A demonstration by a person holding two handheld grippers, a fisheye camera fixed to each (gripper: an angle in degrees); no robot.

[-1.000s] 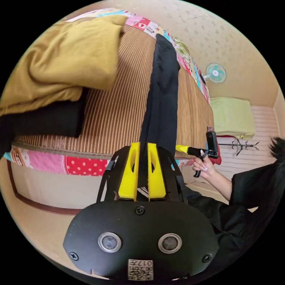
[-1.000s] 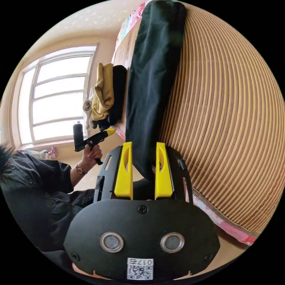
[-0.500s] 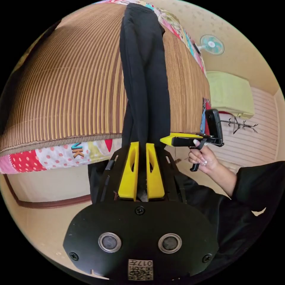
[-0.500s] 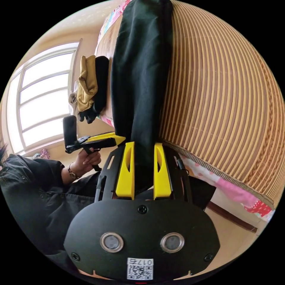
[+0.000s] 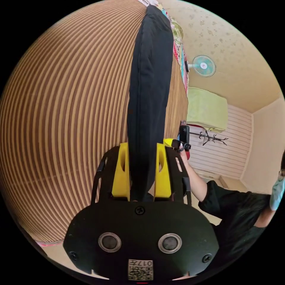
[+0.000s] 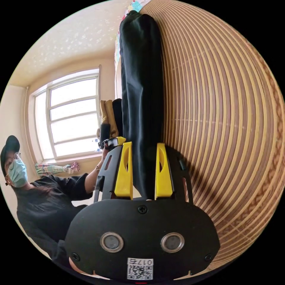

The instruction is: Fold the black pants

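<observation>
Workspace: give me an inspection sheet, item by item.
Surface: striped mat on the bed.
Job's things: black pants lie in a long strip on the mat, near end between both tools' jaws.
Clutter: mustard and dark clothes piled beyond.
Grippers: left tool and right tool each have fabric between the jaws; contact unclear.
Cables: nothing seen.
Surroundings: wall fan, window, coat rack.

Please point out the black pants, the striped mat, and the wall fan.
black pants [image 5: 150, 89], left gripper view, middle of the cloth.
striped mat [image 6: 222, 118], right gripper view, bare striped surface.
wall fan [image 5: 203, 66], left gripper view, its round head.
</observation>
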